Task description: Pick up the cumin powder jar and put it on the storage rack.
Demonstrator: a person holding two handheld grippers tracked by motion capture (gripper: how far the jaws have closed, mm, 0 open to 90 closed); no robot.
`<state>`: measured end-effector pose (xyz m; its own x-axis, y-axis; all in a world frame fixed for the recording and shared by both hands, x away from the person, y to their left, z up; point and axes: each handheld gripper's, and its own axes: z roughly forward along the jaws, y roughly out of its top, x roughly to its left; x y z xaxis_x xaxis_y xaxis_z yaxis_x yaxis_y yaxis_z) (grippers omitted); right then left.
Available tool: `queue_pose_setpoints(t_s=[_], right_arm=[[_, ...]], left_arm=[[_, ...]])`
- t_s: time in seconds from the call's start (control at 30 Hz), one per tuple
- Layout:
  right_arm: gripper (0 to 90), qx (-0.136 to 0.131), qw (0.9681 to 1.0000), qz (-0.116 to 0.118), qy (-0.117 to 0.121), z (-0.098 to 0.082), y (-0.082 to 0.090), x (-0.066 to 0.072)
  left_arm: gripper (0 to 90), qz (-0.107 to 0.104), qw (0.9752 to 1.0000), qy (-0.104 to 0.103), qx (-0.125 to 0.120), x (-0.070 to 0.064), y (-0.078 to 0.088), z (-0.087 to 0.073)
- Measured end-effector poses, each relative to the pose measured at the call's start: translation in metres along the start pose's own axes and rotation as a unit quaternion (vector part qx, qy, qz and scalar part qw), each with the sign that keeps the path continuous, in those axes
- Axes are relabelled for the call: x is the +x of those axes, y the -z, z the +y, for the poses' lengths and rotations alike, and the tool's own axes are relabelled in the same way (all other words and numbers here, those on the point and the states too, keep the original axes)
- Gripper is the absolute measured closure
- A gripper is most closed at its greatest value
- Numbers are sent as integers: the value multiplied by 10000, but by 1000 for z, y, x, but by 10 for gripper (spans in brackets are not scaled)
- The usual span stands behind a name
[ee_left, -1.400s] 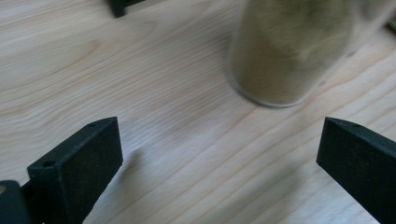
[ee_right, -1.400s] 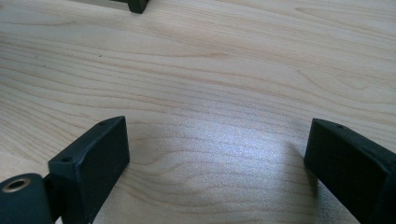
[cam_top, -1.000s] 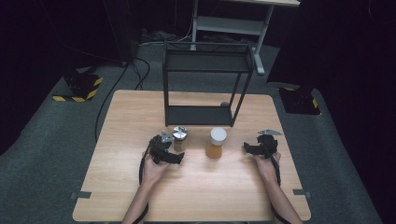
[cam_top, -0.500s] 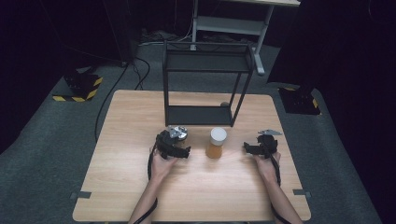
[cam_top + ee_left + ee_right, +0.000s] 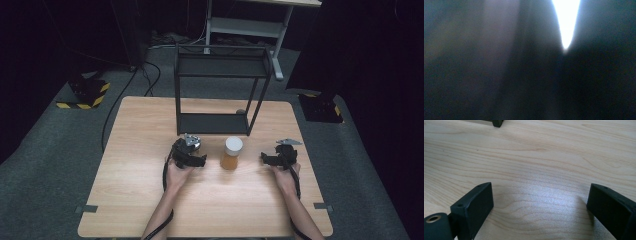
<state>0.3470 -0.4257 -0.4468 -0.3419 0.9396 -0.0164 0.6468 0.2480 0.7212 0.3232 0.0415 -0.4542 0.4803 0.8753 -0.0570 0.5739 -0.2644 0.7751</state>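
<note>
A: Surroundings?
B: Black wire rack (image 5: 220, 85) stands on the table (image 5: 130, 200), just behind both jars. White-lidded jar (image 5: 232, 153) sits between the grippers.

A: Left gripper (image 5: 192, 149)?
B: It covers the second jar, hiding it; jaws have just been closing, grip undeterminable. Its own view is dark blur.

A: Right gripper (image 5: 267, 159)?
B: Wide, holding nothing. No legible labels.

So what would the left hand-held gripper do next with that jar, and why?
Probably finish closing before lifting. The left hand-held gripper sits over the dark-lidded jar, and its jaws have just been closing. Its own view is dark and blurred, so a firm grip isn't confirmed.
</note>
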Motion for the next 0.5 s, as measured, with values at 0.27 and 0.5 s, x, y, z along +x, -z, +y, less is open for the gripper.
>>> queue_pose_setpoints(t_s=[0.27, 0.5], right_arm=[[62, 0, 10000, 0, 0, 0, 0, 0], [62, 0, 10000, 0, 0, 0, 0, 0]], left_arm=[[217, 101, 9999, -34, -42, -3, 1, -2], [284, 203, 9996, 55, -187, -6, 0, -7]])
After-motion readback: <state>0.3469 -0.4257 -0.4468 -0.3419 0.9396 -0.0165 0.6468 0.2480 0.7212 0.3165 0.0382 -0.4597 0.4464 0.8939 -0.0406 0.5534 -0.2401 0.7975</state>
